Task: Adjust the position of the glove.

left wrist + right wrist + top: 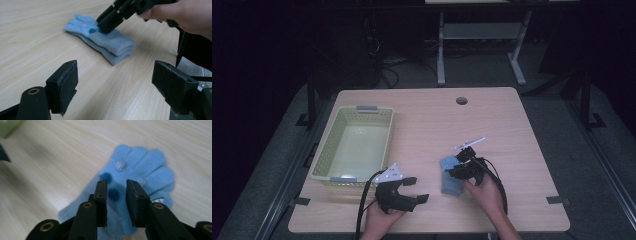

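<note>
Early in what looks like a tidy-away job, judging by the layout: pale green plastic basket (362,109) at the left of the tabletop (437,125), nothing inside it. Well to its right, near the front edge, light-blue knit gloves (449,182), lying flat and stacked as a pair as far as can be told, dark and pale pompoms on the upper one. No lift yet, no carry, no drop into the basket; all of that probably left to do.

Right tool (455,167) tipped down onto the upper glove, jaws a narrow gap apart astride a dark pompom, pinching nothing. Left tool (418,189) held just above the wood between basket and gloves, released, jaws spread wide and empty, aimed at the pair.

Around the work, a dim room: dark grey floor, the pale legs of a second table (442,50) at the back, loose cables beneath it. Nearer, light wood-grain tabletop with rounded corners, mostly bare. Round cable hole (461,100) close to the far edge. Small grey tape tabs (557,200) at the front corners.
</note>
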`<state>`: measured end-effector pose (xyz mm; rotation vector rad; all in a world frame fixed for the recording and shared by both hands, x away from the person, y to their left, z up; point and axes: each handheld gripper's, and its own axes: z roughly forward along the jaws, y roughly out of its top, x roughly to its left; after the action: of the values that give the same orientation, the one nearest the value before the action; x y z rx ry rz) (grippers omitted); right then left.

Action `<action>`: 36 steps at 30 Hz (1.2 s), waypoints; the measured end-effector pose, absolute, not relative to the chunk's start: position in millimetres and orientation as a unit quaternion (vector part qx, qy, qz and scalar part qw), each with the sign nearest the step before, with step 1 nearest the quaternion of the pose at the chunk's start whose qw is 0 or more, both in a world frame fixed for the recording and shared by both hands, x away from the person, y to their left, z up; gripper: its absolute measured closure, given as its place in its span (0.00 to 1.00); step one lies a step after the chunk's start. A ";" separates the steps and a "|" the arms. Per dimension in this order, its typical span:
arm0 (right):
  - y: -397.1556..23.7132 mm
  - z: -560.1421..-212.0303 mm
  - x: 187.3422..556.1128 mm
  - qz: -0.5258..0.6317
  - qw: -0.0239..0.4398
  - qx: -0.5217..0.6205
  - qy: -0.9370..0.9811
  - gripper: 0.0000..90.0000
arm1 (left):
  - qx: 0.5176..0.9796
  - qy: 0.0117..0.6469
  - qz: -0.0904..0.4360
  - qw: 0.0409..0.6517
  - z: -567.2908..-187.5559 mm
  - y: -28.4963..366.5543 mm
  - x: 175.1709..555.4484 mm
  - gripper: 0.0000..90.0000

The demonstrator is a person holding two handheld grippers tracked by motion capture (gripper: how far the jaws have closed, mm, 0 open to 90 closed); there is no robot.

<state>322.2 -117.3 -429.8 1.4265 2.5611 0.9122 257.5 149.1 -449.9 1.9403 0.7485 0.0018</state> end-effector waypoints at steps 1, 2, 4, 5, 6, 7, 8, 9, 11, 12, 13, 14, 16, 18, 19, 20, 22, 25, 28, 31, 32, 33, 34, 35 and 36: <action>-117.3 -429.8 322.2 0.297 0.036 0.464 0.834 0.75 | 0.804 0.311 0.001 0.506 -450.2 148.8 257.9 0.23; -119.5 -428.3 320.6 0.302 0.032 0.468 0.830 0.74 | 0.802 0.315 -0.002 0.507 -450.4 148.5 257.9 0.24; -126.4 -425.3 315.6 0.315 0.033 0.469 0.825 0.67 | 0.795 0.323 -0.014 0.513 -450.1 148.2 258.0 0.25; -126.4 -425.3 315.6 0.315 0.033 0.469 0.825 0.67 | 0.796 0.324 -0.015 0.512 -449.5 148.3 258.1 0.25; -129.1 -424.4 313.4 0.317 0.032 0.473 0.821 0.64 | 0.794 0.331 -0.017 0.510 -448.7 147.1 258.0 0.26; -136.8 -424.2 310.0 0.329 0.019 0.482 0.812 0.59 | 0.791 0.337 -0.021 0.509 -448.2 146.3 258.4 0.28; -136.8 -424.2 310.0 0.329 0.019 0.482 0.812 0.59 | 0.789 0.343 -0.026 0.509 -447.8 145.1 259.0 0.28; -140.5 -424.7 308.5 0.336 0.012 0.485 0.807 0.57 | 0.788 0.346 -0.029 0.508 -447.5 144.0 259.7 0.28; -147.3 -426.2 305.0 0.345 -0.004 0.493 0.798 0.53 | 0.789 0.354 -0.031 0.501 -446.3 139.6 261.7 0.29; -149.5 -427.1 304.1 0.350 -0.007 0.493 0.797 0.51 | 0.790 0.357 -0.031 0.498 -445.6 137.7 262.5 0.29; -152.2 -428.2 302.4 0.354 -0.009 0.494 0.794 0.49 | 0.790 0.358 -0.030 0.497 -445.1 136.3 263.7 0.29; -156.8 -429.9 299.3 0.360 -0.017 0.504 0.785 0.46 | 0.789 0.359 -0.032 0.497 -444.6 134.8 265.0 0.29; -161.0 -433.0 297.4 0.371 -0.022 0.511 0.775 0.45 | 0.787 0.370 -0.042 0.492 -443.8 128.8 270.2 0.28; -162.2 -433.9 296.8 0.373 -0.027 0.515 0.771 0.45 | 0.786 0.377 -0.052 0.488 -443.8 124.9 273.7 0.27; -164.1 -435.2 296.1 0.374 -0.030 0.519 0.768 0.44 | 0.785 0.381 -0.057 0.485 -444.0 121.7 276.9 0.26; -165.3 -436.6 295.7 0.377 -0.031 0.522 0.765 0.44 | 0.781 0.388 -0.067 0.485 -444.4 118.3 279.9 0.25; -167.8 -439.9 295.9 0.381 -0.034 0.523 0.762 0.45 | 0.776 0.398 -0.083 0.482 -445.1 112.8 285.3 0.22; -170.6 -444.2 295.8 0.387 -0.047 0.533 0.751 0.45 | 0.772 0.412 -0.102 0.474 -446.1 104.1 292.6 0.22; -173.1 -448.6 295.9 0.397 -0.063 0.542 0.738 0.46 | 0.767 0.424 -0.117 0.468 -448.3 97.3 301.0 0.23; -174.8 -452.4 297.2 0.400 -0.071 0.547 0.732 0.48 | 0.750 0.452 -0.136 0.464 -451.0 92.6 308.3 0.28; -175.1 -453.1 297.1 0.403 -0.073 0.551 0.727 0.48 | 0.749 0.462 -0.135 0.455 -452.1 89.8 311.3 0.30; -176.6 -454.2 297.0 0.405 -0.077 0.553 0.723 0.48 | 0.750 0.462 -0.138 0.453 -452.7 89.0 312.6 0.31; -177.4 -454.6 296.7 0.406 -0.078 0.555 0.721 0.48 | 0.747 0.466 -0.143 0.451 -453.8 87.9 314.3 0.31; -179.1 -455.7 296.2 0.410 -0.082 0.557 0.718 0.48 | 0.747 0.467 -0.146 0.450 -454.4 87.6 315.1 0.32; -179.7 -455.9 295.5 0.412 -0.089 0.561 0.712 0.49 | 0.744 0.471 -0.153 0.449 -455.4 86.5 316.1 0.32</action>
<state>295.5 -179.7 -455.9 1.8709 2.3738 1.3715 316.1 86.5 -455.4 1.8398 1.1646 -0.3775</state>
